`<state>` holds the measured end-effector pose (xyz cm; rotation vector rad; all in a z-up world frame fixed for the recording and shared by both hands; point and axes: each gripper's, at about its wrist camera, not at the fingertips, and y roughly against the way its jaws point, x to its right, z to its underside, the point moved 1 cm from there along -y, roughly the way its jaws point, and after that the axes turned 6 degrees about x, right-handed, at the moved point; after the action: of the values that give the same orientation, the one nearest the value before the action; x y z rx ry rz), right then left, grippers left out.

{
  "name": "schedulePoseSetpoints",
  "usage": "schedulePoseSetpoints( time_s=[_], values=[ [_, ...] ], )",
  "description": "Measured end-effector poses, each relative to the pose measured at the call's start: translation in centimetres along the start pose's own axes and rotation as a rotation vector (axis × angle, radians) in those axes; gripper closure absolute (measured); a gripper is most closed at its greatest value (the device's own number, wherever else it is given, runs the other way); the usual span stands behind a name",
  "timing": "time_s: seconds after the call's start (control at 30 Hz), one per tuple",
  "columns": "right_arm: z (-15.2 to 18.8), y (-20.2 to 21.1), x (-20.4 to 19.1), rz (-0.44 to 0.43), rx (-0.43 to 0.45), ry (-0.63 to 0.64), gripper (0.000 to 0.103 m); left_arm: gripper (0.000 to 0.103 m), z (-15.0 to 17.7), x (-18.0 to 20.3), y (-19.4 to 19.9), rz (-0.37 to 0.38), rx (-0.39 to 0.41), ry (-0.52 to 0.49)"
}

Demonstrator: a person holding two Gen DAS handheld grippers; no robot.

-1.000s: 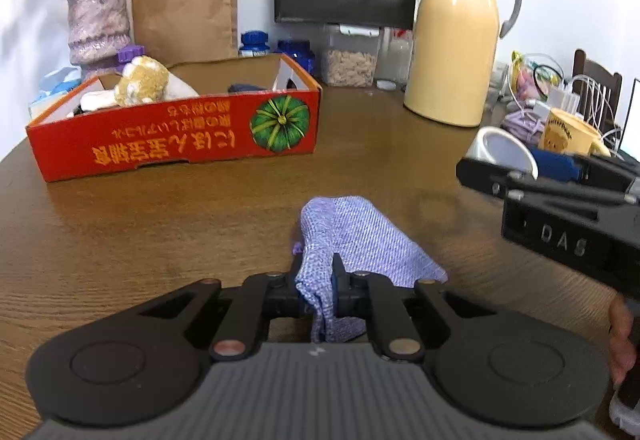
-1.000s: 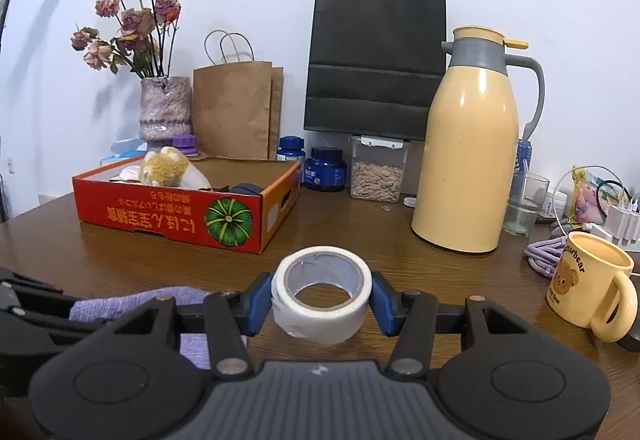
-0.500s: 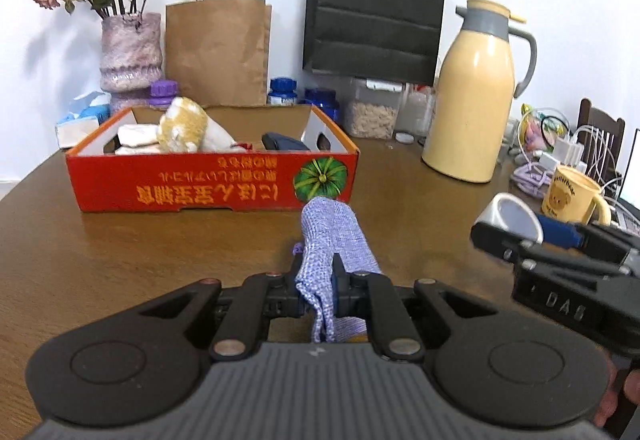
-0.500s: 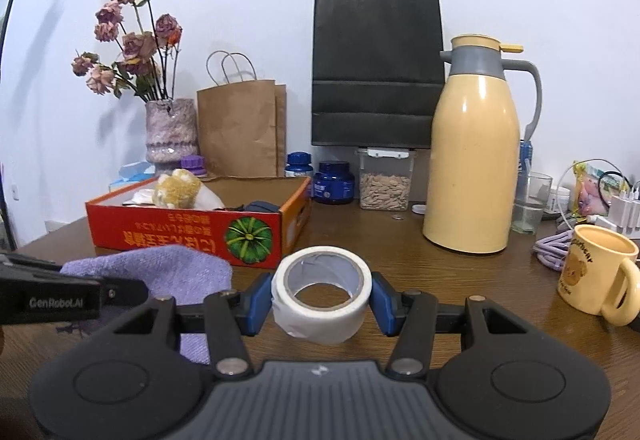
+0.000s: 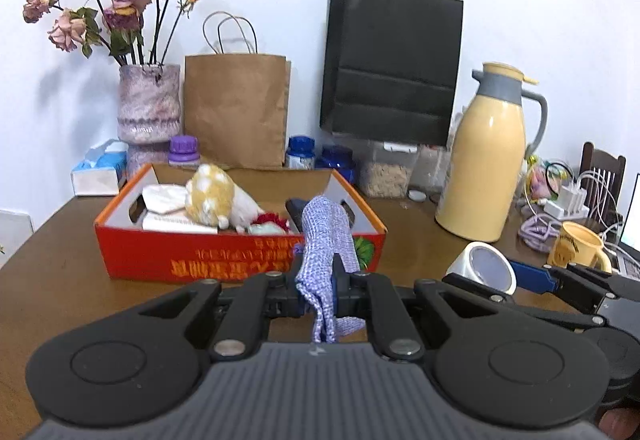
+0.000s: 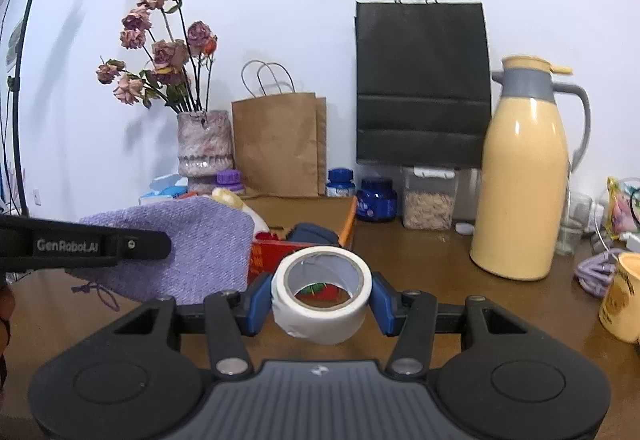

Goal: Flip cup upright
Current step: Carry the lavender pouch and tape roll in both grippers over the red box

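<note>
Left gripper [image 5: 316, 290] pinched tight on a lavender knitted cloth [image 5: 326, 240], which hangs from between the jaws, clear of the brown wooden table [image 5: 60, 280]. From the right wrist view the same cloth [image 6: 192, 248] spreads wide under the black left finger [image 6: 100, 244]. Right gripper [image 6: 320, 300] clamps a white roll of adhesive tape [image 6: 320, 314] between its blue pads [image 6: 258, 300], jaws part-way apart, hole facing the camera. In the left wrist view that roll [image 5: 486, 268] shows at the right, just in front of the yellow ceramic mug with a bear print [image 5: 578, 250]. The mug stands upright on the table at the right edge, handle to the right, near a coil of purple cable [image 5: 536, 232]; in the right wrist view only part of it [image 6: 622, 300] shows. Behind: red cardboard box with a pumpkin print [image 5: 200, 260], holding a yellow-and-white plush toy [image 5: 212, 200]; tall cream thermos jug with a grey collar [image 5: 488, 160]; black paper bag [image 5: 392, 60]; brown paper bag [image 5: 236, 112]; mottled pink vase of dried roses [image 5: 148, 104].
</note>
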<state>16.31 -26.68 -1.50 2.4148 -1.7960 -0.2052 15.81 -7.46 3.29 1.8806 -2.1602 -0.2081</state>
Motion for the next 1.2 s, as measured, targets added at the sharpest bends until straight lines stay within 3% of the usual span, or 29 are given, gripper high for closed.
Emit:
schedulePoseSetpoints(
  time_s=[0.63,1.2],
  values=[
    [-4.1,-6.5,-4.0,-0.018,0.039,0.009,0.052,0.092,-4.6,-4.6,-3.7,-0.040,0.073,0.097],
    [-5.6,-14.2,-4.9,-0.027,0.042,-0.018,0.052,0.092,-6.0,-7.1,-10.2,-0.083,0.067,0.108]
  ],
)
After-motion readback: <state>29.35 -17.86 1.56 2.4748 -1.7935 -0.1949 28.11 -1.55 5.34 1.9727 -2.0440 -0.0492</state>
